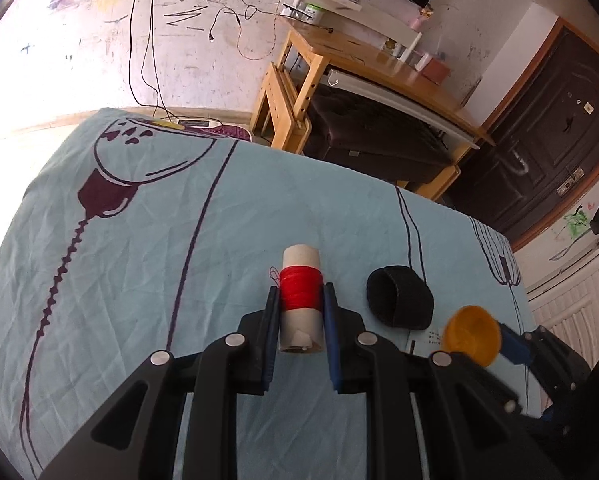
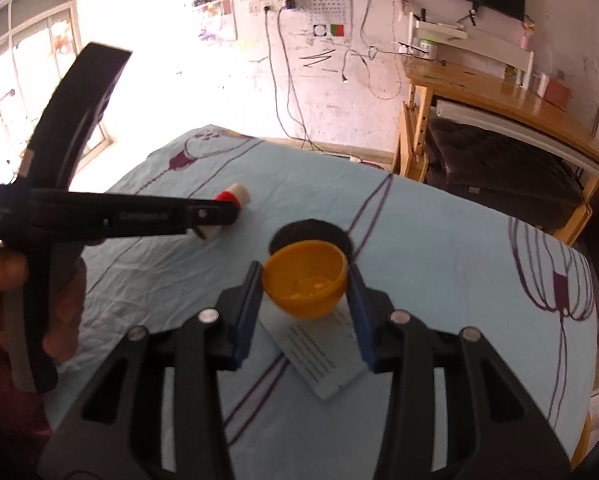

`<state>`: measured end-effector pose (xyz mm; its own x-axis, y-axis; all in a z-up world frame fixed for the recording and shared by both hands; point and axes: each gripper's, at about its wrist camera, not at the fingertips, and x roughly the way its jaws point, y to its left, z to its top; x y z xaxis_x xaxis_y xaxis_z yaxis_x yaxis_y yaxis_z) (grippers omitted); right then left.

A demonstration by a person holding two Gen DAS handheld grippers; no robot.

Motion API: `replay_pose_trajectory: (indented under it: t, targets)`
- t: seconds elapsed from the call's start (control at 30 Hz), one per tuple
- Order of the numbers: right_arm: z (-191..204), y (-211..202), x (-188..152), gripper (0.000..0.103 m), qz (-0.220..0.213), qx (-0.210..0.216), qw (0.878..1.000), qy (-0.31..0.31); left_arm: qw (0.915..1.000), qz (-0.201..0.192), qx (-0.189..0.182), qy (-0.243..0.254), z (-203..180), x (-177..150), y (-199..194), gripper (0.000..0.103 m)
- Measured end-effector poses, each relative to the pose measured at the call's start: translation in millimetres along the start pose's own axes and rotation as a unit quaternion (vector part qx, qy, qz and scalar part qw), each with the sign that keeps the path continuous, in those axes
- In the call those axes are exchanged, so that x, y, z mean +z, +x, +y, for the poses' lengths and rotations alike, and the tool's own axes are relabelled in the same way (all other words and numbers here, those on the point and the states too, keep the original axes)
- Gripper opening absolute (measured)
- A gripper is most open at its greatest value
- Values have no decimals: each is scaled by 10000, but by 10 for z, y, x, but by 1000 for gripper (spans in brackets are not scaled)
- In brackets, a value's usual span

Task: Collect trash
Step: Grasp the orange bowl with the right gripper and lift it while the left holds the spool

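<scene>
Now L gripper (image 1: 301, 300) clamps spool (image 1: 301, 300); R gripper (image 2: 305, 284) grips cup (image 2: 305, 284) (orange).

Your left wrist camera looks steeply down along the left hand-held gripper (image 1: 301, 296), close over the blue-clothed tabletop (image 1: 139, 240), facing the wooden desk (image 1: 379, 64). Your right wrist camera rides the right hand-held gripper (image 2: 305, 284), equally close, facing the same wall. Both views share the thread spool (image 1: 301, 300), black band (image 1: 399, 296), yellow cup (image 2: 305, 284) and desk.
</scene>
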<state>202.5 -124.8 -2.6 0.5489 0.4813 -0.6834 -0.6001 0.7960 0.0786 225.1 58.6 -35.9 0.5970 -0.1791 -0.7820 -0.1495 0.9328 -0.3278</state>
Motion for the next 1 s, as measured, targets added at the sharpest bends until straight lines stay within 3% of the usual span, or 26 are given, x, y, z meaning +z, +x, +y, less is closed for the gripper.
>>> replay_pose_trajectory:
  t: [0.37, 0.63, 1.0]
  targets:
    - [-395, -503, -102, 40, -540, -211, 9969, 530, 9982, -332, -70, 491, -399, -35, -326, 16]
    - [-837, -764, -263, 40, -723, -507, 9918, 926, 9919, -502, -210, 1151, -1076, -139, -490, 16]
    - [-1595, -1234, -748, 40, -963, -1038, 9750, 1711, 9763, -309, -688, 2030, -2124, -405, -497, 16]
